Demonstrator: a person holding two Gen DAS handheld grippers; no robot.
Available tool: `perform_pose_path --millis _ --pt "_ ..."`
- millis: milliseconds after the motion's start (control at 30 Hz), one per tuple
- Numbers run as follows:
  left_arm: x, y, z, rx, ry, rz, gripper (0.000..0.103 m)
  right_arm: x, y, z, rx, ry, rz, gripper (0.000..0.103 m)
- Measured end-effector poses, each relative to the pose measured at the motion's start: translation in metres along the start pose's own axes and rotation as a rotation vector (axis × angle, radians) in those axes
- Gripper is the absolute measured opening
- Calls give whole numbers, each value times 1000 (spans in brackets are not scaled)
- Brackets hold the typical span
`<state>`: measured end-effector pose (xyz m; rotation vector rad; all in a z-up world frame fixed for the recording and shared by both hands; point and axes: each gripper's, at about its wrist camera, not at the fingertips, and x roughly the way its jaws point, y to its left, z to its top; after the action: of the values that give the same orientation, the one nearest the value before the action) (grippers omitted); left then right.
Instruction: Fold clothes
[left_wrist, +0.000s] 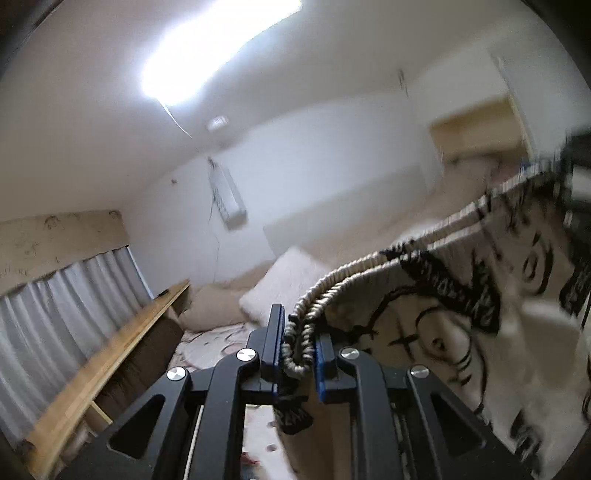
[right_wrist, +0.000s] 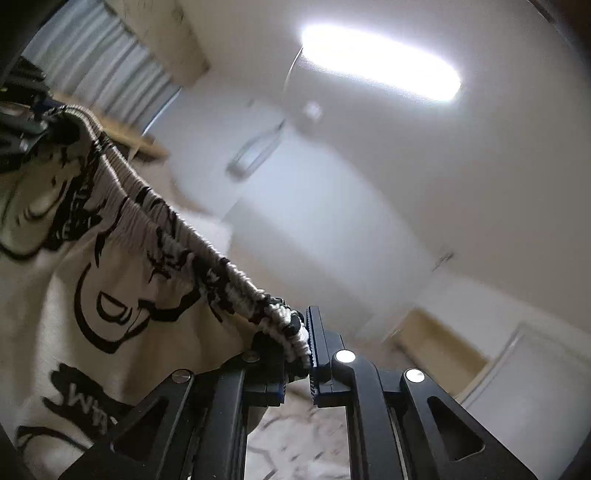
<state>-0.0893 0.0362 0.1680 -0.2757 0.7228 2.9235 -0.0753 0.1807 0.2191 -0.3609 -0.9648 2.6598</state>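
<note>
Both the left gripper (left_wrist: 299, 354) and right gripper (right_wrist: 303, 343) clamp the printed shorts' (left_wrist: 461, 332) elastic waistband (right_wrist: 177, 236), stretched aloft mid-fold; next, lay it flat on the bed (left_wrist: 207, 347).

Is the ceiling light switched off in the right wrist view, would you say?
No, the ceiling light glows bright white above the shorts.

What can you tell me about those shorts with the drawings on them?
The shorts are cream cloth with black cartoon drawings and lettering. The waistband is gathered and stretchy-looking. The left gripper pinches one end of it and the right gripper pinches the other, so the band stretches between them and the rest hangs down in the air.
</note>
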Motion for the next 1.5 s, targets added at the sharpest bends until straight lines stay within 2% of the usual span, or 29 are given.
perform_pose_path --millis 67,133,267,300,400,433,500,567,700,767,900,967,1033,1100,1167,1200,1233,1300,1367,1500 --pt "24 -2 4 33 3 48 16 34 4 3 -25 47 -9 9" --pt "35 3 14 38 -29 89 16 56 2 13 -37 54 -36 9" --pt "15 0 -8 150 -105 89 16 52 -16 34 -39 -35 -125 9" --pt "9 -1 -15 180 -124 88 16 46 -13 30 -60 -65 -144 9" --pt "-9 -4 -35 271 -183 82 16 30 15 -19 -123 -106 -129 9" --pt "-16 -13 -56 330 -177 59 16 23 27 -40 -144 -103 -100 9" --pt "-28 -35 -107 434 -116 -19 16 15 52 -87 -180 -78 -29 9" --pt "-34 -58 -165 521 -4 -138 16 7 76 -132 -214 -41 48 9" --pt "-41 -115 -285 693 265 -381 15 11 143 -235 -256 217 291 9" --pt "-45 -133 -322 721 366 -474 12 13 172 -274 -279 296 364 9" --pt "-60 -137 -339 741 414 -572 12 9 194 -314 -284 384 445 9" --pt "-64 -139 -337 718 421 -593 12 -2 194 -320 -290 381 469 9" --pt "-63 -149 -332 654 439 -611 12 1 197 -317 -320 378 471 9" --pt "-64 -159 -332 605 419 -594 13 14 194 -313 -307 396 478 9" --pt "-52 -172 -331 643 369 -525 33 18 197 -324 -280 405 482 9" --pt "-48 -179 -334 692 327 -492 55 16 203 -328 -268 406 485 9" --pt "-46 -186 -337 752 278 -462 63 11 207 -329 -259 407 489 9" --pt "-42 -199 -347 872 198 -415 63 -6 211 -337 -254 413 495 9" --pt "-38 -206 -355 944 159 -409 63 -12 213 -342 -246 422 501 9" --pt "-25 -209 -354 982 130 -413 63 -9 215 -348 -222 444 514 9"
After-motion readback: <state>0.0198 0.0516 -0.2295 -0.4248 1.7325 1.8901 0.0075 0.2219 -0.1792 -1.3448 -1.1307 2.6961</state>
